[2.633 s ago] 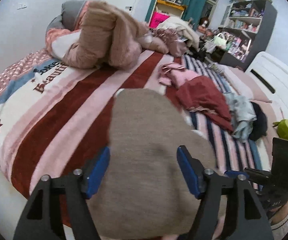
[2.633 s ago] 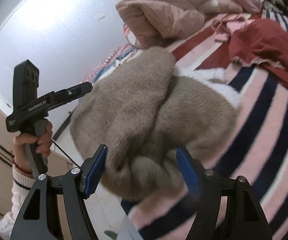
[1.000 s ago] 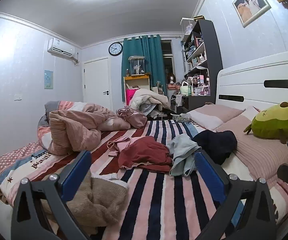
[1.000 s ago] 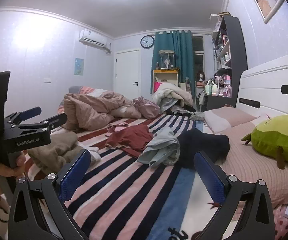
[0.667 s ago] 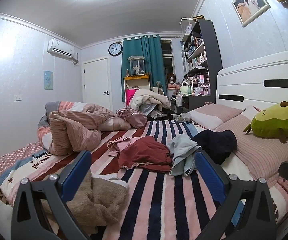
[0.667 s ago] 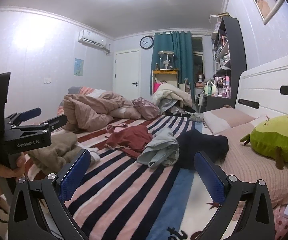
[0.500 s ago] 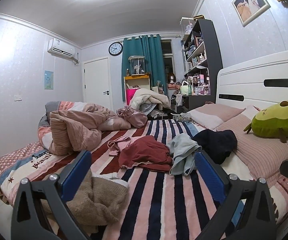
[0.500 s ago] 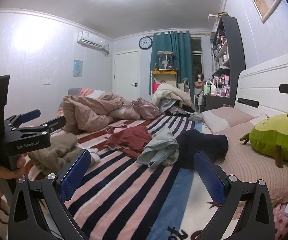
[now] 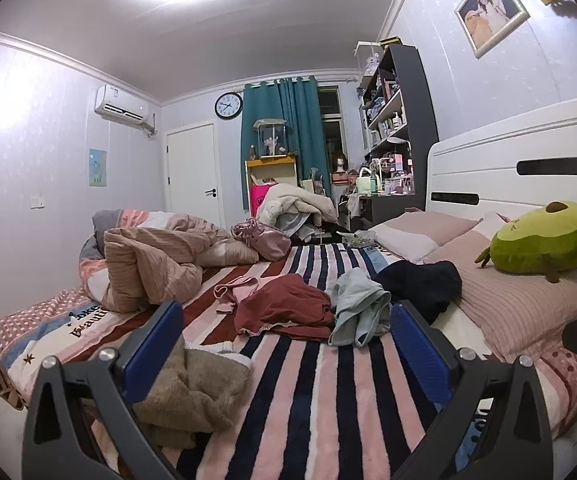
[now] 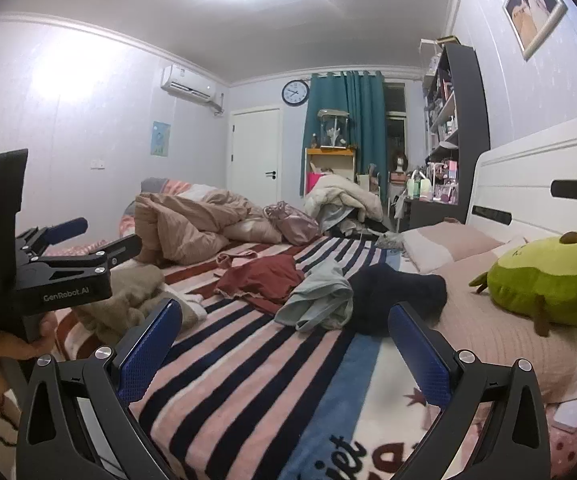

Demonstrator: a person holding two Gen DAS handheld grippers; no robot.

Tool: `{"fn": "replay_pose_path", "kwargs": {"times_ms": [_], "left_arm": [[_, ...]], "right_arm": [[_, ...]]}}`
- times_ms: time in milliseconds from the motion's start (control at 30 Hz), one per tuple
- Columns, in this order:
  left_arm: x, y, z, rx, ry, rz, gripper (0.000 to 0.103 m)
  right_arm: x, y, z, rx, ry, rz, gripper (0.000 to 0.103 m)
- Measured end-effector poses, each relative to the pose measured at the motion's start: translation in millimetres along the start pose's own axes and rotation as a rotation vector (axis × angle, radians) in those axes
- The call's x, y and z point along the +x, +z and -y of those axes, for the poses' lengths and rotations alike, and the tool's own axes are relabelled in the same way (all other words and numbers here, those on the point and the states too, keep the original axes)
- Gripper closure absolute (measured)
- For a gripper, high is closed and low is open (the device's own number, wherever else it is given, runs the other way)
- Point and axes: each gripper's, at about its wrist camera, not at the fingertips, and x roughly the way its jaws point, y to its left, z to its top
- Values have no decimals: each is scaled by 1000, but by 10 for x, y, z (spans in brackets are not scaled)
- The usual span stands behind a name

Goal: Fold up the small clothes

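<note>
A folded tan fleece garment [image 9: 192,392] lies on the striped blanket [image 9: 328,392] at the bed's near left corner; it also shows in the right wrist view [image 10: 136,300]. Further back lie a dark red garment [image 9: 284,308], a pale blue-grey garment [image 9: 358,312], a navy garment [image 9: 420,284] and a small pink one [image 9: 234,290]. My left gripper [image 9: 286,344] is open and empty, held above the bed beside the tan garment. My right gripper [image 10: 282,344] is open and empty above the blanket; the left gripper [image 10: 68,248] shows at its left.
A rumpled pink-tan duvet [image 9: 148,264] is heaped at the far left of the bed. Pillows [image 9: 512,296] and a green avocado plush [image 9: 540,240] lie by the white headboard [image 9: 520,168] on the right. Shelves [image 9: 392,140] and clutter stand beyond the bed.
Both grippers have let go of the tan garment, pulled back and tipped up level. Over the last second they have barely moved; the garment lies still on the bed.
</note>
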Motion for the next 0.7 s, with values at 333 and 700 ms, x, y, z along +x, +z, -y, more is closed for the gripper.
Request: {"fn": "replay_pose_path", "kwargs": {"times_ms": [333, 700], "left_arm": [[-243, 57, 216, -28, 77, 21, 1], [-139, 188, 379, -53, 42, -13, 1]], "right_arm": [[-136, 68, 3, 27, 48, 28, 0], [-97, 142, 15, 21, 15, -13, 0]]}}
